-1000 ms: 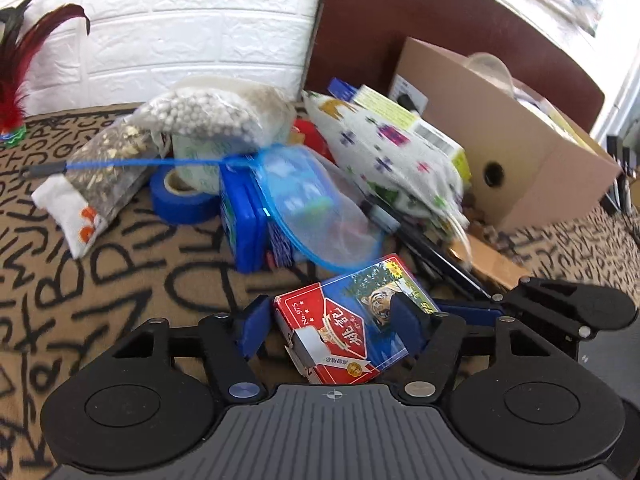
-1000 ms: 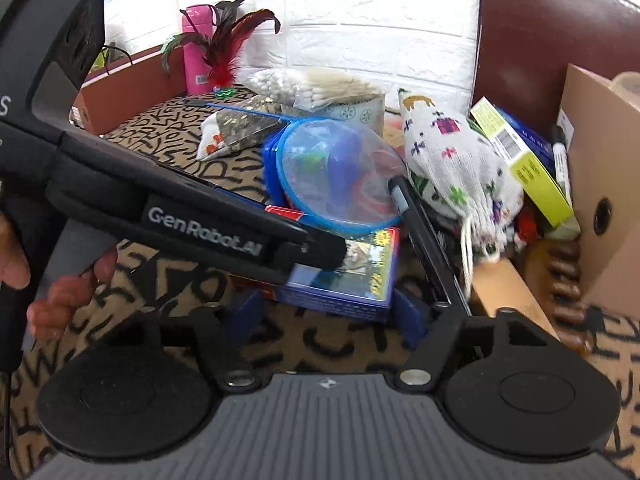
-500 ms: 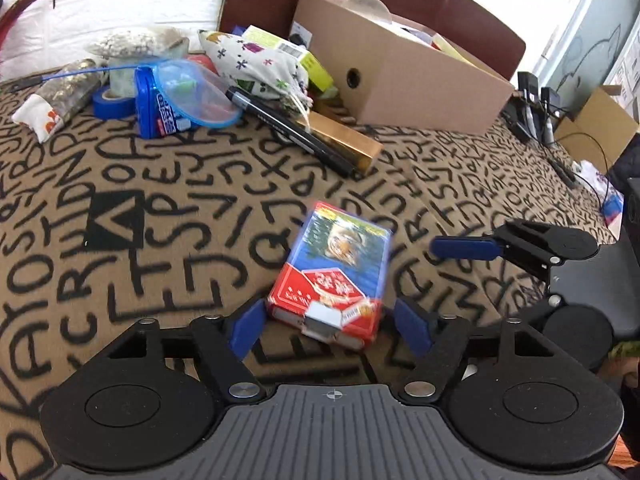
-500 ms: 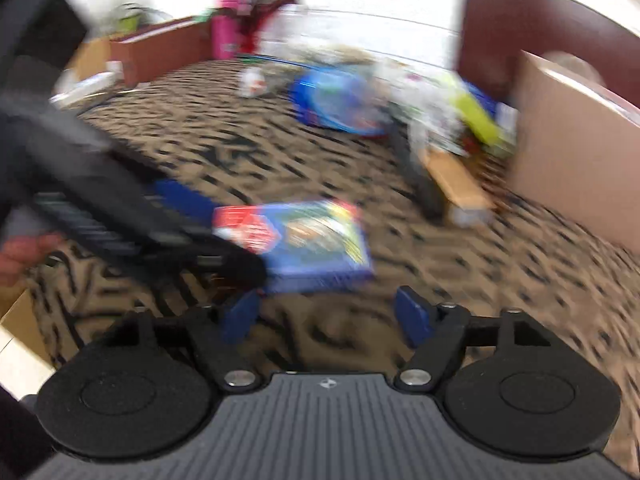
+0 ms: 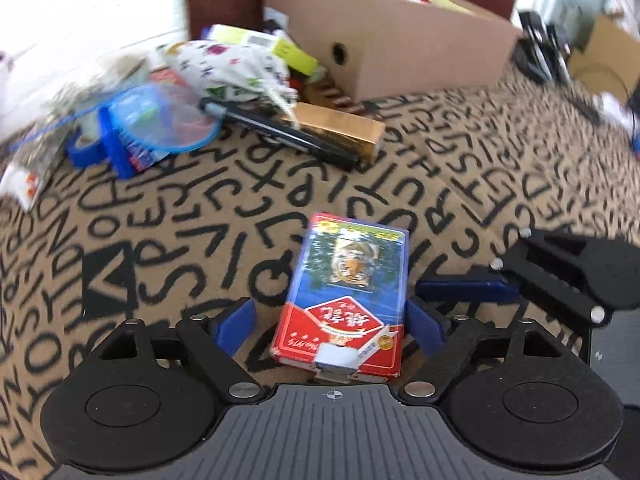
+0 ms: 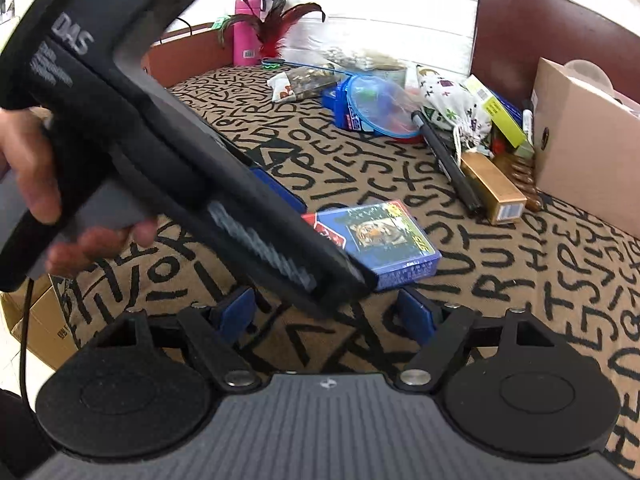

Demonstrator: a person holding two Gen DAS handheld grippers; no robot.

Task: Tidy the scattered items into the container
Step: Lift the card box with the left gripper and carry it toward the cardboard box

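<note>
A red and blue card box with a tiger picture (image 5: 347, 288) lies between the fingers of my left gripper (image 5: 330, 322). The jaws stand wide; the right pad is near the box, the left pad is apart from it. It also shows in the right wrist view (image 6: 384, 244), resting on the letter-patterned cloth (image 6: 520, 264). My right gripper (image 6: 328, 314) is open and empty, just behind the left gripper's body (image 6: 208, 184). The cardboard container (image 5: 384, 32) stands at the back right, with things in it.
A pile lies at the back: a blue-rimmed net (image 5: 160, 118), a black marker (image 5: 280, 132), a gold box (image 5: 340, 130), a patterned cloth bag (image 5: 228, 64), blue tape (image 5: 86, 150). A pink bottle (image 6: 246, 30) and red feathers (image 6: 280, 26) stand far left.
The left gripper carried the card box away from the pile toward the near open cloth, and its jaws have widened around it. The right gripper followed alongside.
</note>
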